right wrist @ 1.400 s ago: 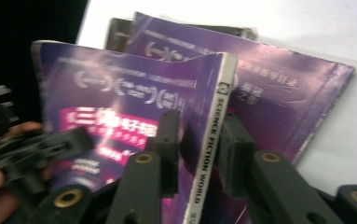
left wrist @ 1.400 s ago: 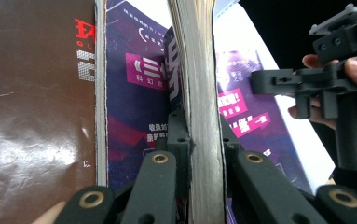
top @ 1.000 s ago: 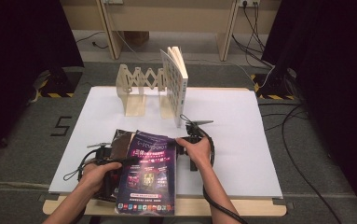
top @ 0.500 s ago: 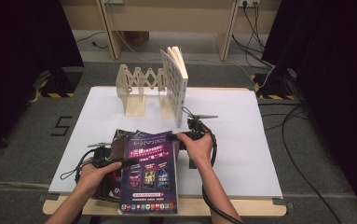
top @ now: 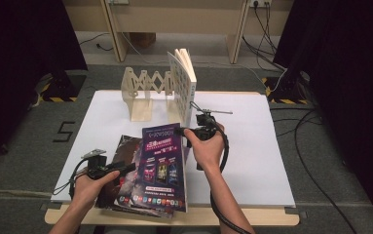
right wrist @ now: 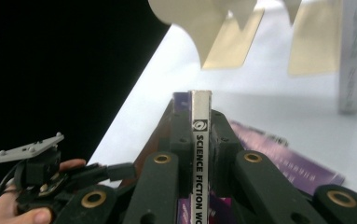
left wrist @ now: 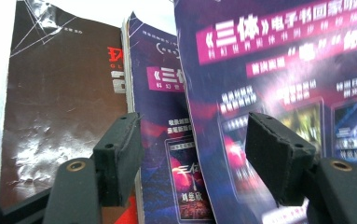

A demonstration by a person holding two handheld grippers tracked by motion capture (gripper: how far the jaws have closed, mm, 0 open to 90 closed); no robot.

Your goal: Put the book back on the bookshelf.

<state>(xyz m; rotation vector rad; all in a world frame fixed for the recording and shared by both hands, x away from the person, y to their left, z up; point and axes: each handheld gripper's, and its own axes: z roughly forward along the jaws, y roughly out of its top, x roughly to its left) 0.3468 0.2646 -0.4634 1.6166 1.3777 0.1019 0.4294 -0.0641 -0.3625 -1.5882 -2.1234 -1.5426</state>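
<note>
The left tool (top: 125, 167) sits at the left edge of the stack of magazines (top: 125, 195) near the front of the tabletop (top: 252, 161); its jaws have just been opening and stand apart, with the edge of the lower purple magazine (left wrist: 167, 140) between them and untouched. To its right, the top purple magazine (top: 162, 168) is tilted up off the stack. The right tool (top: 186, 131) is clamped on its spine (right wrist: 200, 154) at the far right edge. Behind stand a wooden rack (top: 142, 90) and an upright white book (top: 181, 85).
</note>
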